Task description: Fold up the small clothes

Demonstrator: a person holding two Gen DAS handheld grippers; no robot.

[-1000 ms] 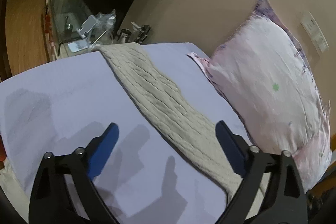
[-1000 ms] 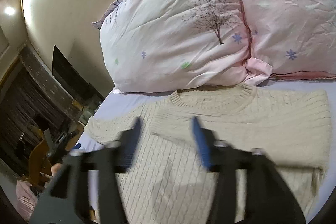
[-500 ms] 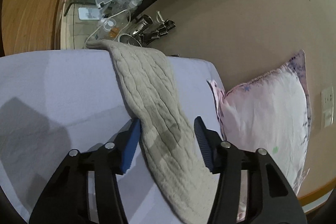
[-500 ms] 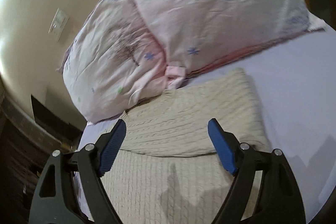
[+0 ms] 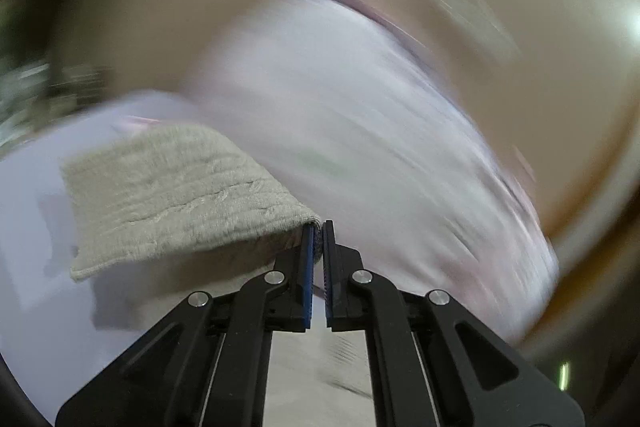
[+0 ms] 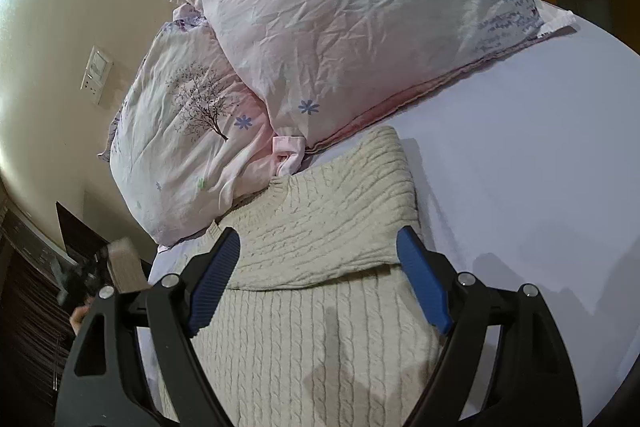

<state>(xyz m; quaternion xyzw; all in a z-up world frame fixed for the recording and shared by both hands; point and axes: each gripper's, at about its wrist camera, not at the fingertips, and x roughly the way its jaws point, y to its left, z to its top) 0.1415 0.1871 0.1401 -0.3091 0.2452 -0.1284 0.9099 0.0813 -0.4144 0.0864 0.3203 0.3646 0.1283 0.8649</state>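
Note:
A cream cable-knit sweater (image 6: 320, 307) lies on the lilac bed sheet (image 6: 540, 187), its right sleeve (image 6: 340, 223) folded across the chest. My right gripper (image 6: 320, 287) is open above the sweater body, touching nothing. In the left wrist view my left gripper (image 5: 317, 251) is shut on the edge of the other sleeve (image 5: 180, 187) and holds it lifted off the sheet (image 5: 32, 227). That view is motion-blurred. In the right wrist view the lifted sleeve (image 6: 124, 263) shows at the far left with the left gripper.
Two pink flowered pillows (image 6: 360, 27) lean against the beige wall (image 6: 60, 7) just behind the sweater's collar. A wall switch (image 6: 96, 75) sits on the wall. Dark furniture (image 6: 24, 287) stands beyond the bed's left side.
My left gripper has shut on the sleeve edge and lifted it, swinging toward the pillows. My right gripper stays open over the sweater and has shifted little.

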